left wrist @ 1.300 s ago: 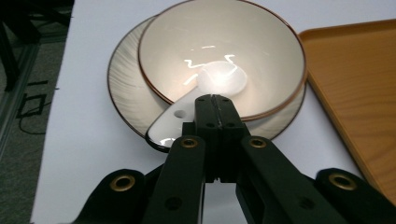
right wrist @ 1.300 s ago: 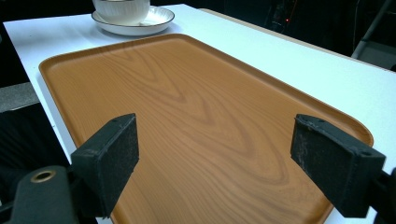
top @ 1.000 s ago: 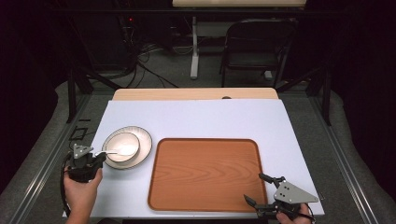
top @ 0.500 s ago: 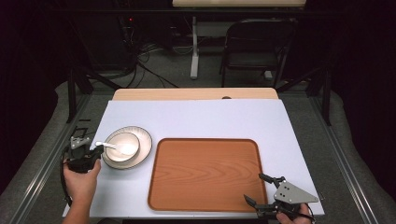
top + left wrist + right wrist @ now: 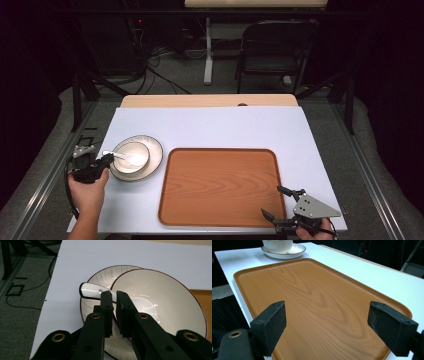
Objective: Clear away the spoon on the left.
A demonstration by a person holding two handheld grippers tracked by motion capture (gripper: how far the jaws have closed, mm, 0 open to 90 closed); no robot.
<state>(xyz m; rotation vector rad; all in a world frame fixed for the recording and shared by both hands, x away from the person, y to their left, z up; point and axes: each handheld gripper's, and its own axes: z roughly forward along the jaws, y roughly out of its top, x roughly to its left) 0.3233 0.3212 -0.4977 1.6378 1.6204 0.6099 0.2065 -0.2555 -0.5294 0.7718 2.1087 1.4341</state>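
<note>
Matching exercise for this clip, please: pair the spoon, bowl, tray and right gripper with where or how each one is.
Things:
1. spoon
2. bowl
3. tray
4. right gripper

States:
A. bare, nothing on it
B. jaws wide open at the tray's near right corner
C. handle pinched between the left gripper's jaws
D. sits on the plate

Pairs: 1-C, 2-D, 3-A, 4-B

Wooden tray [image 5: 220, 186] lies flat on white tabletop [image 5: 225, 127], nothing on it. Behind the table: 1 black chair [image 5: 275, 47], tangled cables [image 5: 150, 60] on grey floor [image 5: 45, 185].
</note>
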